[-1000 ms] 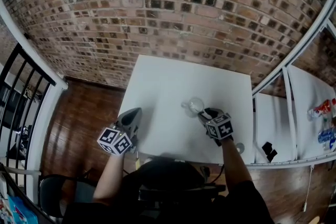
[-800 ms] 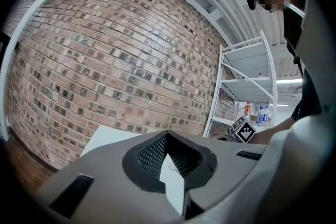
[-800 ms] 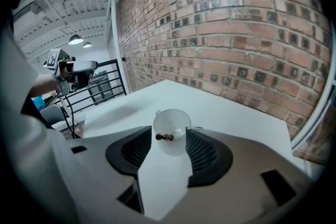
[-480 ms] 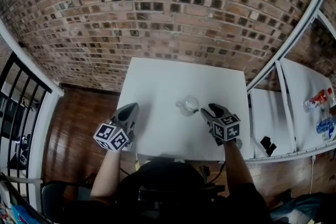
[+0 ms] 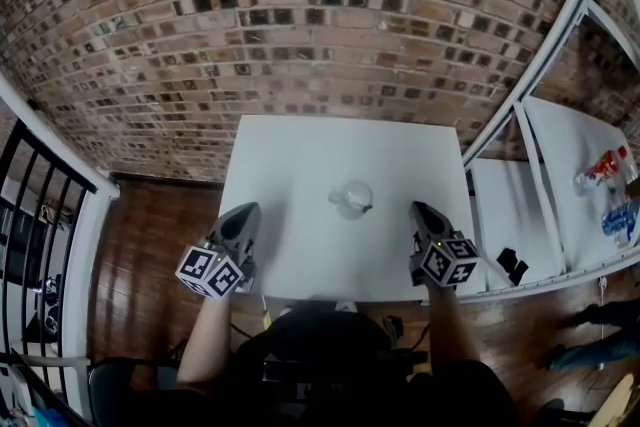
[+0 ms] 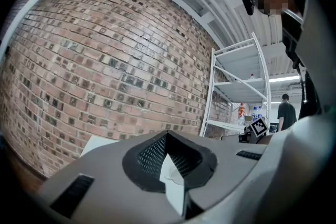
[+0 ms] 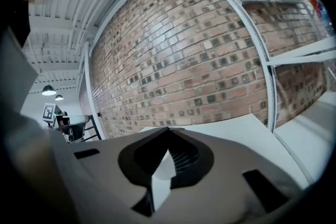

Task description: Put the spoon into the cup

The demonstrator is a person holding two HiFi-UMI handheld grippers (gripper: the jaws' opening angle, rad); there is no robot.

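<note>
Cup (image 5: 352, 198) sits mid white table (image 5: 300, 150), bare top all round; spoon too small to tell. Left gripper (image 5: 246, 213) jaws together, empty, at near edge. Right gripper (image 5: 420, 211) jaws just closed, empty, by near right corner.

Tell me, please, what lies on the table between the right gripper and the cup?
Nothing does: in the head view, only bare white table separates the right gripper from the cup.

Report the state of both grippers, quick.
Left gripper: shut, nothing between its jaws.
Right gripper: shut, jaws just closed, nothing between them.
</note>
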